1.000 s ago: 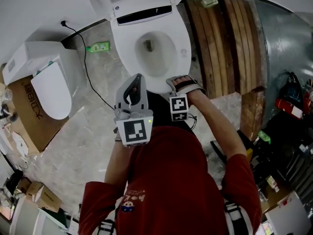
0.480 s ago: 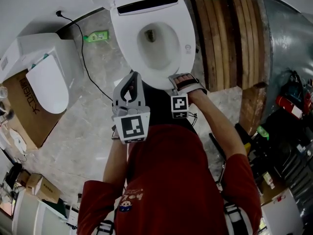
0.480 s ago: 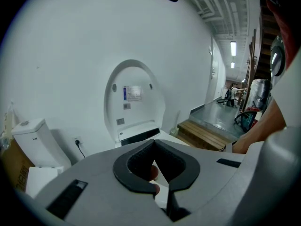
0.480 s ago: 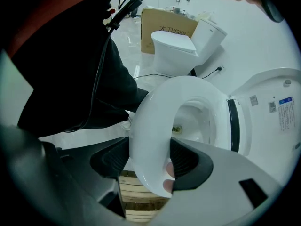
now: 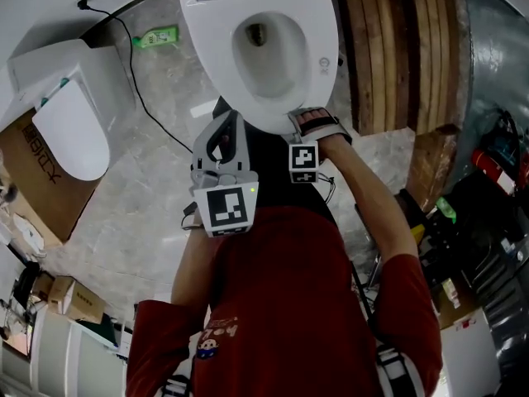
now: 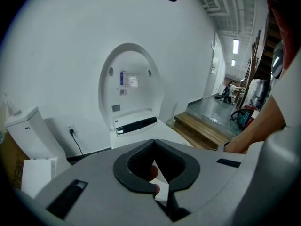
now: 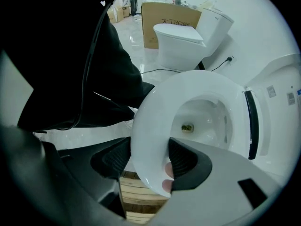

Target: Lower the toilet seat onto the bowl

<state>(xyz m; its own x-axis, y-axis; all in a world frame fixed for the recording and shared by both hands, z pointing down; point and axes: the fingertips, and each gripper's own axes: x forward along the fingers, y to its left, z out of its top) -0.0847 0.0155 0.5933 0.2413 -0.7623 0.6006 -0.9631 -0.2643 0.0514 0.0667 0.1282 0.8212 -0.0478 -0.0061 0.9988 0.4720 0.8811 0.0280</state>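
Observation:
The white toilet seat [image 5: 207, 44] lies flat over the bowl [image 5: 266, 60] at the top of the head view. Behind it the lid [image 6: 129, 60] stands upright against the wall. My right gripper [image 5: 307, 124] is at the seat's front edge. In the right gripper view, that gripper [image 7: 148, 161] is shut on the seat's rim [image 7: 150, 121], with one dark pad on each side. My left gripper [image 5: 221, 145] is held just in front of the toilet, left of the right one. In the left gripper view, the left gripper [image 6: 155, 173] is shut on nothing.
A second white toilet [image 5: 70, 114] and a cardboard box [image 5: 33, 188] stand at the left. A black cord [image 5: 136, 81] runs across the marble floor past a green bottle [image 5: 157, 35]. A wooden step [image 5: 397, 56] borders the toilet's right side, and tools are piled beyond it [image 5: 488, 164].
The toilet has slid upward in the head view as the head moved. The right gripper stays on the seat's front rim. The left gripper has barely moved.

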